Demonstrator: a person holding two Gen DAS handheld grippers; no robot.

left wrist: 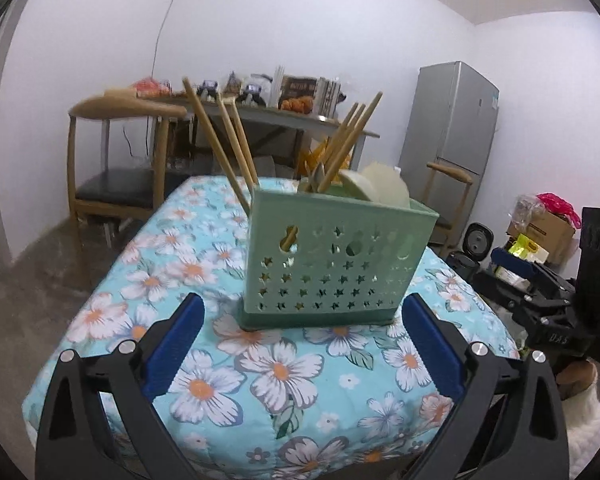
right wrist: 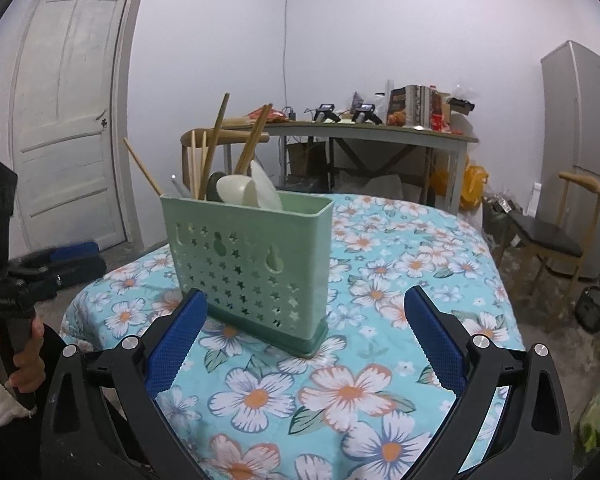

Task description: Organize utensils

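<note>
A bench covered by a turquoise cloth printed with white flowers is seen filling the lower middle of both views. In the right wrist view a white panelled door is placed at about nine o'clock, a long grey table crowded with small items that cannot be made out is set at about one o'clock, and a silver refrigerator with a wooden chair in front of it is found at three o'clock. In the left wrist view another wooden chair with a dark seat is seen at about ten o'clock, and a cardboard box with a pink bag above it is seen at three o'clock.
</note>
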